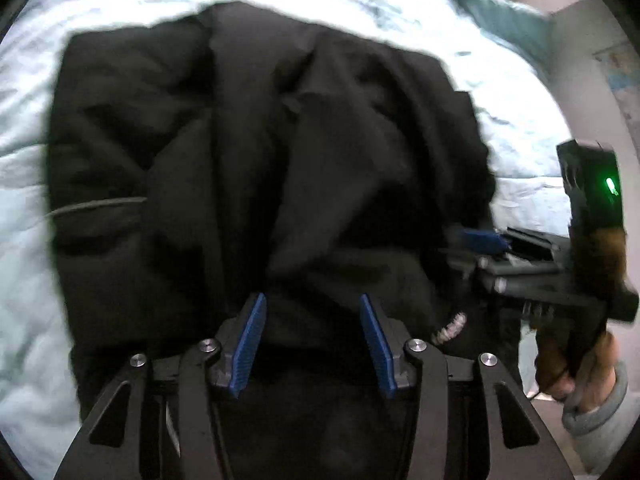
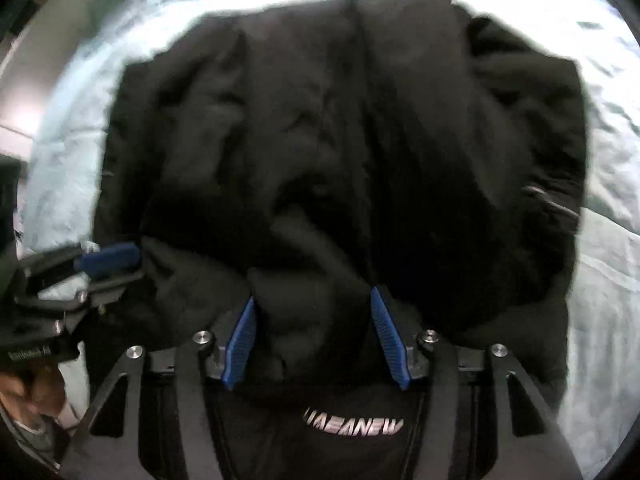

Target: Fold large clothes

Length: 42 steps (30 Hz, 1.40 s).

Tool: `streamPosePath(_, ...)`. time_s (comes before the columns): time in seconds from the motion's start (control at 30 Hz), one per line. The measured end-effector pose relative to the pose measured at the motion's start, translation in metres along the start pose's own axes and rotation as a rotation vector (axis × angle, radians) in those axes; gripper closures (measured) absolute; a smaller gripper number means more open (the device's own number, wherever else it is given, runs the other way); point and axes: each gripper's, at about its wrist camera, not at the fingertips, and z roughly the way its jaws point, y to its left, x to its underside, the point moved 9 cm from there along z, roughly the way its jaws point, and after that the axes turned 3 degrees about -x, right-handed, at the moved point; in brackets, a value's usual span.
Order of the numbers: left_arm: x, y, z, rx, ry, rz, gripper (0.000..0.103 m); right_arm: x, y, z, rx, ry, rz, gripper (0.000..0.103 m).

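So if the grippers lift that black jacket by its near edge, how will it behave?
Likely floppy: the black jacket lies in soft puffy folds on the pale bedding, so it should sag and drape. Probably bulky but light for its size. The left hand-held gripper and right hand-held gripper may meet slippery fabric.

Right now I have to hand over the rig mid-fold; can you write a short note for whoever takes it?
Left hand-held gripper: open, fingers astride the near edge of the black jacket, nothing clamped.
Right hand-held gripper: open, also at the near edge, above the white logo.
Jacket lies bunched on the pale blue bedding, sides seemingly folded inward.
Left: grip the near edge with both and fold it away from you, then flatten.
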Motion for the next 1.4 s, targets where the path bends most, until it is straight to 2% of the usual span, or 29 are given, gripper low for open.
streamPosePath(0.13, 0.036, 0.016, -0.043, -0.053, -0.052, -0.026, 0.052, 0.020, -0.002, -0.038, -0.016, -0.053, 0.016, 0.045)
streamPosePath(0.23, 0.077, 0.045, -0.071, -0.103, -0.066, -0.117, 0.052, 0.045, -0.016, -0.055, -0.027, -0.072, 0.068, 0.045)
streamPosePath(0.37, 0.136, 0.082, -0.112, -0.081, -0.127, -0.277, 0.052, 0.101, -0.046, -0.082, -0.048, -0.095, 0.154, 0.044)
streamPosePath(0.5, 0.170, 0.099, -0.118, -0.099, -0.150, -0.390, 0.052, 0.151, -0.075, -0.097, -0.045, -0.096, 0.228, 0.043)
streamPosePath(0.63, 0.199, 0.109, -0.128, -0.119, -0.156, -0.427, 0.052, 0.189, -0.104, -0.105, -0.051, -0.087, 0.300, 0.043)
streamPosePath(0.83, 0.237, 0.110, -0.119, -0.120, -0.124, -0.482, 0.052, 0.234, -0.132, -0.118, -0.011, -0.069, 0.338, 0.043)
streamPosePath(1.07, 0.282, 0.122, -0.097, -0.033, -0.066, -0.644, 0.051, 0.278, -0.144, -0.121, 0.049, -0.028, 0.323, 0.043)
streamPosePath(1.23, 0.308, 0.125, -0.080, 0.012, -0.010, -0.700, 0.051, 0.313, -0.161, -0.115, 0.067, 0.025, 0.359, 0.043)
streamPosePath(1.33, 0.321, 0.121, -0.069, 0.041, 0.033, -0.714, 0.051, 0.330, -0.169, -0.112, 0.055, 0.049, 0.383, 0.043)
streamPosePath(1.4, 0.329, 0.118, -0.063, 0.063, 0.055, -0.713, 0.051, 0.340, -0.169, -0.106, 0.014, 0.068, 0.410, 0.041)
